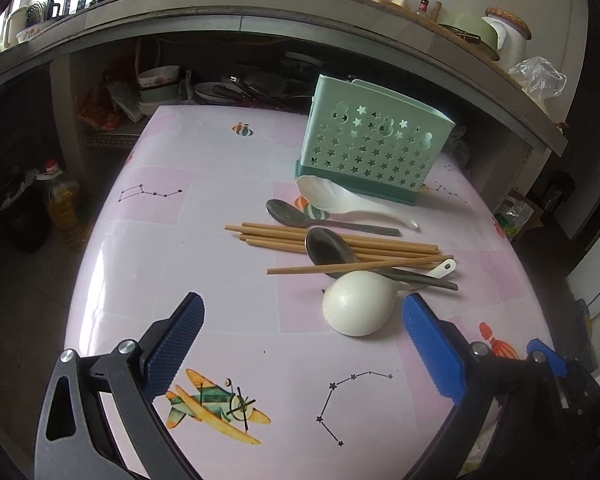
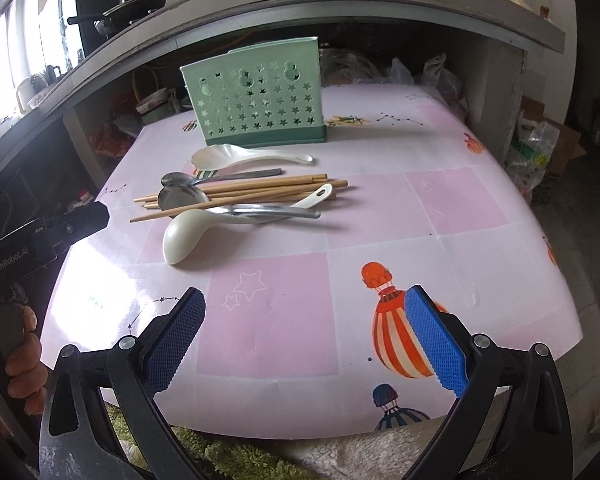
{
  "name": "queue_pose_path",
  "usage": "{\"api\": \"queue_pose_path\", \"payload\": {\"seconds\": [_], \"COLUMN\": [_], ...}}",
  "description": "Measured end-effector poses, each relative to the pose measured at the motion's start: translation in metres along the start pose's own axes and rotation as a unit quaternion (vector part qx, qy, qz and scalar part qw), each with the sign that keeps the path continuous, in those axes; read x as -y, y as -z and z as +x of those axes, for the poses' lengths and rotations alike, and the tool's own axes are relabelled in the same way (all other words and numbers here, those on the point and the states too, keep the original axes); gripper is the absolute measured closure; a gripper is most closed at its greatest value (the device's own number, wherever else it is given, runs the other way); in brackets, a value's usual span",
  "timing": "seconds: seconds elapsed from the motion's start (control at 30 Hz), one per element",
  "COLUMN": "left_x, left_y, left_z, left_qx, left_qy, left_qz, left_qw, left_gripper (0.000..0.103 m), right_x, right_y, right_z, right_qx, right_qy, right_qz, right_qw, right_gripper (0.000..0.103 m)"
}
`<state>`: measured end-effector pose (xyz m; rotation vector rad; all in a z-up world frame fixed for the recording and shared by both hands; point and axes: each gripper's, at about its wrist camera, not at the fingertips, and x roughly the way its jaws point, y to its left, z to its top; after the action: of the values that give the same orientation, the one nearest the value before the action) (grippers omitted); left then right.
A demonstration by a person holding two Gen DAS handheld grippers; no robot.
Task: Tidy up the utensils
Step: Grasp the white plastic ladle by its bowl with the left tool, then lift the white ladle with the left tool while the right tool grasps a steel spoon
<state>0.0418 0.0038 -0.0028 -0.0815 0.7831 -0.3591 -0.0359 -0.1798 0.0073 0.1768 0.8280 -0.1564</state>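
1. utensils lie in a heap mid-table, in front of the green holder [image 1: 376, 148]: chopsticks [image 1: 332, 242], two metal spoons, a white rice paddle [image 1: 340, 200], a white ladle [image 1: 358, 304].
2. left gripper [image 1: 302, 340] is spread wide with nothing in it, just short of the ladle's bowl.
3. right gripper [image 2: 304, 334] is also spread wide, bare, well back from the heap near the table edge.
4. risk: one metal spoon [image 1: 328, 250] rests on the chopsticks and a stray stick crosses it; lifting any one piece likely drags the others.
5. risk: the ladle's round, glossy bowl may squirt out of the pads.
6. risk: the holder looks light; a sideways knock could tip it.
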Motion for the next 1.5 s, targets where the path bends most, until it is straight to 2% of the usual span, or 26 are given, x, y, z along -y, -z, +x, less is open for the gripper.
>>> {"api": "queue_pose_path", "payload": {"seconds": [0.1, 0.3, 0.47, 0.57, 0.7, 0.83, 0.93, 1.03, 1.13, 1.2, 1.23, 1.27, 1.37, 1.5], "left_x": [0.002, 0.015, 0.04, 0.053, 0.065, 0.073, 0.08, 0.084, 0.084, 0.082, 0.08, 0.077, 0.065, 0.053], "left_y": [-0.002, 0.0, 0.012, 0.018, 0.027, 0.027, 0.028, 0.03, 0.026, 0.022, 0.019, 0.017, 0.01, 0.012], "left_z": [0.009, 0.023, 0.034, 0.044, 0.065, 0.072, 0.076, 0.077, 0.068, 0.061, 0.059, 0.056, 0.056, 0.067], "left_qx": [-0.001, -0.003, -0.013, -0.026, -0.045, -0.034, -0.022, -0.014, -0.002, 0.003, 0.002, 0.0, -0.015, -0.036], "left_qy": [0.011, 0.019, 0.017, 0.015, -0.026, -0.044, -0.055, -0.07, -0.074, -0.076, -0.074, -0.069, -0.048, -0.035], "left_qz": [0.018, 0.097, 0.204, 0.246, 0.297, 0.328, 0.353, 0.366, 0.363, 0.358, 0.352, 0.342, 0.292, 0.245], "left_qw": [0.9998, 0.9951, 0.9787, 0.9688, 0.9536, 0.9431, 0.9336, 0.928, 0.9288, 0.9305, 0.933, 0.9371, 0.9552, 0.9681], "left_gripper": [0.006, 0.007, 0.019, 0.029, 0.044, 0.048, 0.06, 0.065, 0.074, 0.086, 0.089, 0.093, 0.094, 0.094], "right_x": [0.0, 0.004, 0.008, 0.011, 0.015, 0.023, 0.028, 0.034, 0.04, 0.04, 0.039, 0.038, 0.039, 0.04], "right_y": [-0.003, -0.021, -0.032, -0.035, -0.036, -0.036, -0.036, -0.036, -0.034, -0.033, -0.032, -0.032, -0.03, -0.03], "right_z": [0.008, 0.025, 0.041, 0.05, 0.058, 0.065, 0.068, 0.071, 0.071, 0.069, 0.069, 0.069, 0.068, 0.067], "right_qx": [-0.012, -0.003, -0.007, -0.016, -0.022, -0.033, -0.041, -0.05, -0.058, -0.057, -0.058, -0.058, -0.055, -0.059], "right_qy": [-0.01, 0.014, 0.003, 0.003, 0.006, -0.001, -0.012, -0.034, -0.055, -0.057, -0.057, -0.058, -0.066, -0.071], "right_qz": [-0.005, -0.003, -0.006, -0.009, -0.017, -0.011, -0.008, 0.006, 0.026, 0.023, 0.02, 0.02, 0.021, 0.016], "right_qw": [1.0, 1.0, 1.0, 1.0, 1.0, 0.999, 0.999, 0.998, 0.996, 0.996, 0.996, 0.996, 0.996, 0.996], "right_gripper": [0.008, 0.008, 0.008, 0.008, 0.008, 0.008, 0.008, 0.008, 0.008, 0.008, 0.008, 0.008, 0.008, 0.008]}}
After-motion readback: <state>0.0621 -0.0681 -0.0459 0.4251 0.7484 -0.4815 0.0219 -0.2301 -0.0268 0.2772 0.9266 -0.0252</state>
